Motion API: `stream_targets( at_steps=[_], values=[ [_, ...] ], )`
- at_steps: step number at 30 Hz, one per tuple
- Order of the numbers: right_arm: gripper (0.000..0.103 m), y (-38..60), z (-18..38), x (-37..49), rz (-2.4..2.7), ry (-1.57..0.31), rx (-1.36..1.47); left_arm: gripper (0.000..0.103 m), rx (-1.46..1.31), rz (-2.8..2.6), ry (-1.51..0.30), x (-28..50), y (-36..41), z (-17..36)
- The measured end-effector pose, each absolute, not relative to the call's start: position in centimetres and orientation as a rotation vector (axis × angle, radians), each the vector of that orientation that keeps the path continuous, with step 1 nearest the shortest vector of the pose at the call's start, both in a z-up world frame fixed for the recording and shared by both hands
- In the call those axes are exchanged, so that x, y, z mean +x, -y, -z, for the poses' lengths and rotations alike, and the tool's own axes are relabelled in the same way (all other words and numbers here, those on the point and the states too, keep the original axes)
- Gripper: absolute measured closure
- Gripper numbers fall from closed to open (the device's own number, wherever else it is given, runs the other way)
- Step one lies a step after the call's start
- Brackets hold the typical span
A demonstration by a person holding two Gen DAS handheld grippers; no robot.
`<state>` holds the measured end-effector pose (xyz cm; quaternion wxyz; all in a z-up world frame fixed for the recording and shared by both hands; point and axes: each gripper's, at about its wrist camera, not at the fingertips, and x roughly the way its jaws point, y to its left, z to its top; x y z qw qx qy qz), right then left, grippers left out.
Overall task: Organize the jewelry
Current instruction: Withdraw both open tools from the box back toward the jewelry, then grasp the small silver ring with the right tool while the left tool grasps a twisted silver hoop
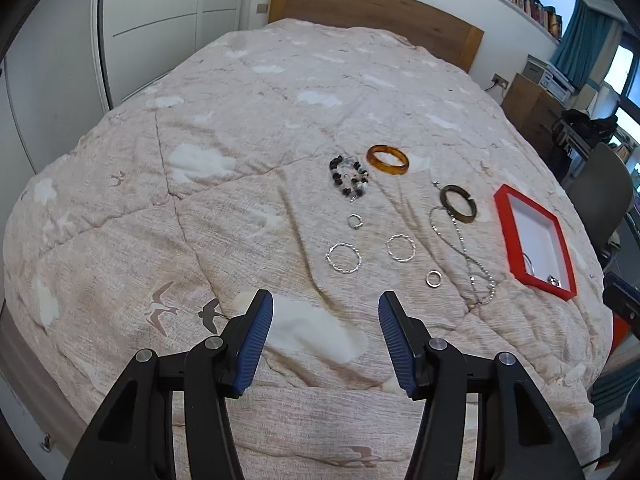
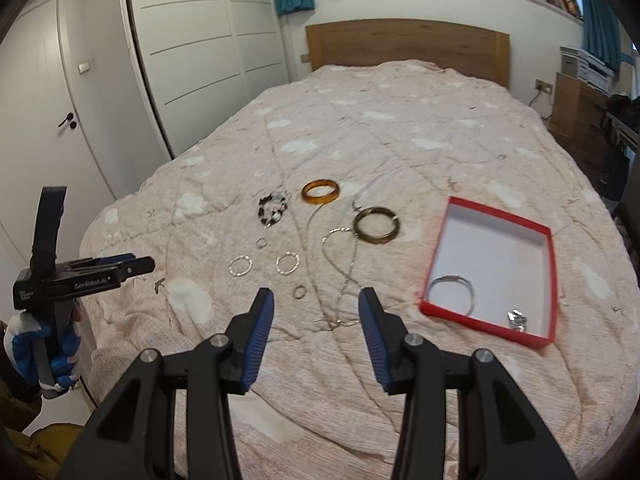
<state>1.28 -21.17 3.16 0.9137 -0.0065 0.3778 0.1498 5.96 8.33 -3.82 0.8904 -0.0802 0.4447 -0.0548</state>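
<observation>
Blue ribbed pads on both of your grippers stand apart with nothing between them: left gripper (image 1: 326, 306) over bare quilt (image 1: 248, 128) near the foot of the bed, right gripper (image 2: 316, 304) likewise, its jaws parted and empty above the near end of the silver chain (image 2: 346, 280).

From the right wrist view your left hand (image 2: 44, 344), in a blue-and-white glove, holds its tool at the bed's left edge, well apart from the jewelry.

Nearest item: small ring (image 1: 433, 278), just beside the chain. Beyond it, two thin silver hoops (image 1: 344, 258) lie side by side, apart from each other, with a second small ring (image 1: 354, 221) past them.

To the right, the red-rimmed box (image 2: 486, 206) sits open on the quilt, near the bed's right edge. Its white floor is mostly bare; a thin silver bangle (image 2: 452, 294) and a small sparkly piece (image 2: 518, 318) lie in its near corners.

Farther on: dark olive bangle (image 2: 376, 225) touching the chain's far loop, beaded bracelet (image 1: 347, 178) in a clump, amber bangle (image 1: 388, 160) just beside it.

Past these the quilt runs clear to the wooden headboard (image 1: 372, 6).
</observation>
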Motion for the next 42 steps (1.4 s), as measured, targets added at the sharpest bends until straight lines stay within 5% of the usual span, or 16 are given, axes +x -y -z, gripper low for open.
stream_targets(
  at_steps=[27,42],
  values=[
    [0.07,15.4,12.8,15.4,-0.493,-1.07,-0.025,0.081,-0.199,0.119,-1.167,18.1,-5.7,14.8],
    [0.083,15.4,15.5,16.5,-0.465,-1.111,-0.023,0.082,-0.183,0.116,-1.204,19.1,-5.1,16.5]
  ],
)
